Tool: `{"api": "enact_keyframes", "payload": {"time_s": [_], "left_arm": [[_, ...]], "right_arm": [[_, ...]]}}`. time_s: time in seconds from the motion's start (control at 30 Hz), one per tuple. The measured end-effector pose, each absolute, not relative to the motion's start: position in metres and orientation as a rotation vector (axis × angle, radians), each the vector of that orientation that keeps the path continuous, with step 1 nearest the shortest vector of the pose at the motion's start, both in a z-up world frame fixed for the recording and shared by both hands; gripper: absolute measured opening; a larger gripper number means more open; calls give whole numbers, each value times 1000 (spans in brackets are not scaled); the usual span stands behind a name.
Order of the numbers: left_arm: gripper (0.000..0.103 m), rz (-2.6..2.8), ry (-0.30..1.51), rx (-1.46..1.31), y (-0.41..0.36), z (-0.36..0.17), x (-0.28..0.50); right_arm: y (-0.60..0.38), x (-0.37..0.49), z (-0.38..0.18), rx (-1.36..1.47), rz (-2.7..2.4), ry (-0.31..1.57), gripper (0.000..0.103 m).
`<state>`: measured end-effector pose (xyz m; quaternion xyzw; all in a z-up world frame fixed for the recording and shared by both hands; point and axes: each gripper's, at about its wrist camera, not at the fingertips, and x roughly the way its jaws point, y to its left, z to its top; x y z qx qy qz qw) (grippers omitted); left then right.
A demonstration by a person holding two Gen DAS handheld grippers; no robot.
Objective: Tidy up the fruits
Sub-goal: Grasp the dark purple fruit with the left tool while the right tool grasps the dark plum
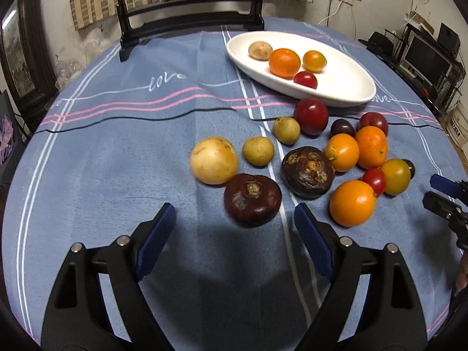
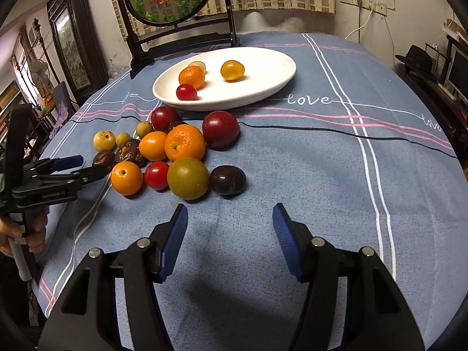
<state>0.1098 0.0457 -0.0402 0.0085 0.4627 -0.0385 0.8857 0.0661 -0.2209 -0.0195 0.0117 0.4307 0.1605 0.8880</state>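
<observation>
Blue ribbed pads on the left gripper stand wide apart with only cloth between them; nothing is held or touched. Just ahead of its tips lies a dark brown, flattened fruit with a dry, wrinkled stem scar, glossy on its flanks. A second brown fruit, rougher and flecked with tan, sits a little farther ahead toward the right finger. Ahead to the left of these is a pale yellow ball, smooth and slightly blotched.

Right gripper: its jaws are also apart, somewhat narrower, and empty, over bare cloth. Just ahead, between the tips, lies a smooth, oval dark plum; beside it, toward the left finger, a round olive-green fruit touches a small, shiny red tomato. Behind them sit a dimpled tangerine and a large maroon plum.

Farther ahead of both grippers is the plate, an oval of glazed white ceramic with a shallow raised rim, bearing four small fruits. All rests on a soft, matte blue tablecloth with white and pink stripes and the stitched word "love". A hand grips the left gripper's black plastic handle, seen at the left edge of the right wrist view.
</observation>
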Motion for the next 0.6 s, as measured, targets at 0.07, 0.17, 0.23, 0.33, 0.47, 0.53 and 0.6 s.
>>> {"api": "enact_keyframes", "payload": {"time_s": [0.07, 0.17, 0.23, 0.33, 0.47, 0.53, 0.6], "left_arm": [[84, -75, 975, 29, 42, -44, 116], [84, -67, 986, 42, 37, -48, 122], [76, -68, 978, 49, 34, -48, 124], [57, -74, 961, 53, 35, -46, 123], [50, -82, 957, 31, 39, -45, 125], [50, -82, 952, 40, 39, -46, 125], [50, -81, 947, 48, 38, -46, 125]], "right_arm": [[-221, 66, -21, 19, 335, 898, 60], [-221, 69, -23, 6, 338, 904, 60], [-220, 70, -25, -2, 346, 907, 60], [-216, 78, -31, -46, 339, 939, 60], [-213, 88, -35, -96, 311, 951, 60], [-210, 94, -35, -114, 314, 950, 60], [-207, 101, -36, -131, 312, 949, 60]]}}
